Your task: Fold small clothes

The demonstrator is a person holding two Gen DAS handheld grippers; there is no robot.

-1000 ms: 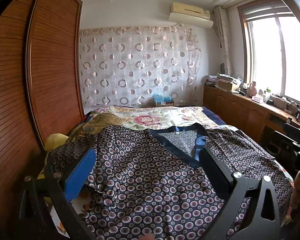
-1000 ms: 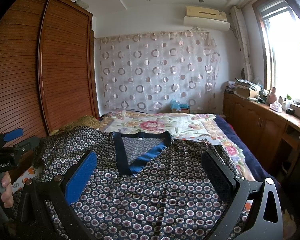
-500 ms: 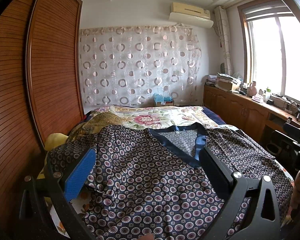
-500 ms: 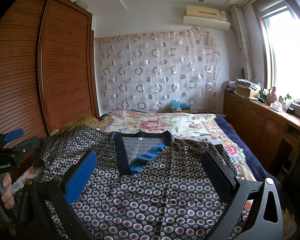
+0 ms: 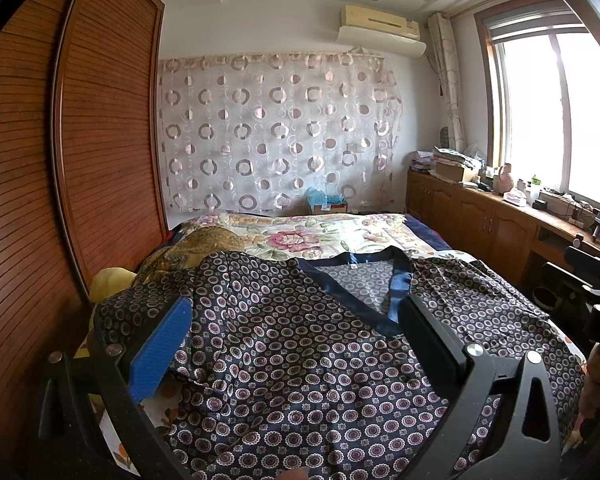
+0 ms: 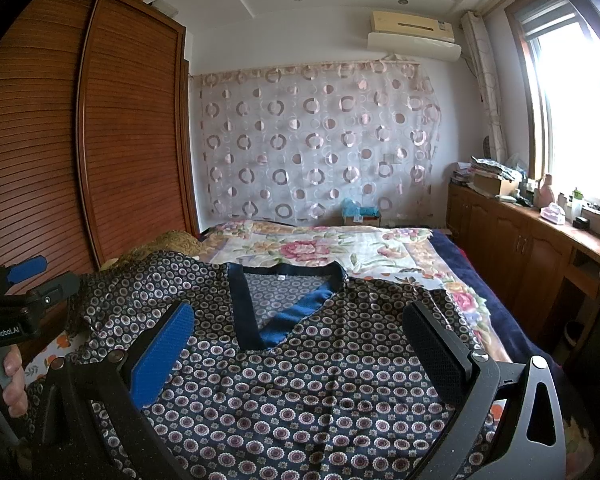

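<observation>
A dark navy top (image 5: 300, 360) with a small circle print and a plain blue V-neck band (image 5: 396, 292) lies spread flat on the bed, neck away from me. The same top (image 6: 320, 392) fills the lower half of the right wrist view. My left gripper (image 5: 296, 320) hovers open above its left half, nothing between the fingers. Over the middle of the garment my right gripper (image 6: 298, 332) is likewise open and empty. In the right wrist view the left gripper (image 6: 16, 304) appears at the left edge, held by a hand (image 6: 8, 376).
A floral bedspread (image 5: 320, 236) covers the bed beyond the top. A wooden slatted wardrobe (image 5: 80, 160) runs along the left side. Low wooden cabinets (image 5: 480, 216) with clutter stand under the window on the right. A patterned curtain (image 5: 276, 136) hangs on the far wall.
</observation>
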